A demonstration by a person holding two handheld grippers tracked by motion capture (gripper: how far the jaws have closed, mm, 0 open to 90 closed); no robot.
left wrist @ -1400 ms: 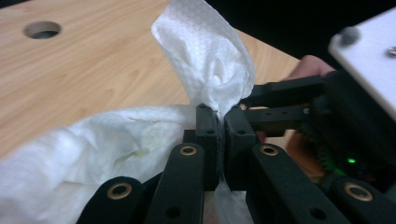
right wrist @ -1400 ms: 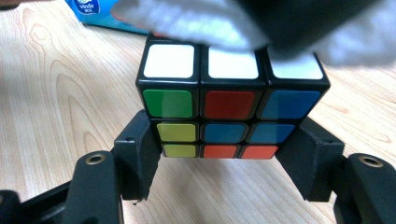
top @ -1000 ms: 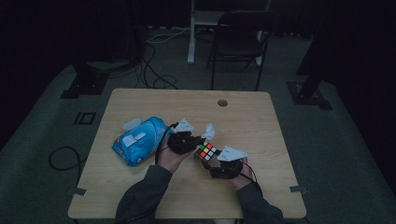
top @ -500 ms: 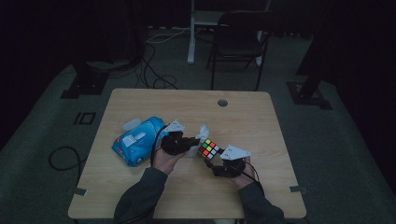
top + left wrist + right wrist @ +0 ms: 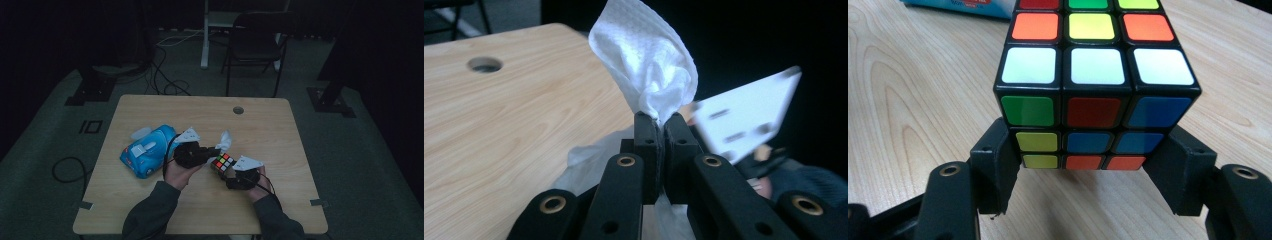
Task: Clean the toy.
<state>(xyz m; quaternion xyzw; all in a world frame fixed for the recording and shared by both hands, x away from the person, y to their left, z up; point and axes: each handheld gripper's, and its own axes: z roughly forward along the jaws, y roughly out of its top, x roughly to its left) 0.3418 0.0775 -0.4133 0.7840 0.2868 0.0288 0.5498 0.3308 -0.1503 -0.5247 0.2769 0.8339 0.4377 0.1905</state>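
the wooden table (image 5: 150, 200) spreads across the high view, with a round cable hole (image 5: 238, 110) near its far edge and a dark chair (image 5: 255, 47) on the floor beyond it. that view alone takes in the blue tissue pack (image 5: 147, 150), lying on the table's left part just beside the left gripper (image 5: 207, 154); the right gripper view catches only a blue strip of it (image 5: 958, 6) at its top edge. the puzzle cube (image 5: 223, 163) sits near the table's middle, between the two grippers, and from above it is small and its colours hard to sort. the right gripper view shows it close: white, orange, yellow and green stickers on top, green, red and blue on the near face, with the right gripper (image 5: 1087, 165) clamped on its lower sides just over the wood. the left gripper view shows its jaws pinched tight on a white tissue (image 5: 649, 65), which stands up in a crumpled plume, more of it bunched below. behind it is the right gripper's grey plate (image 5: 744, 117).
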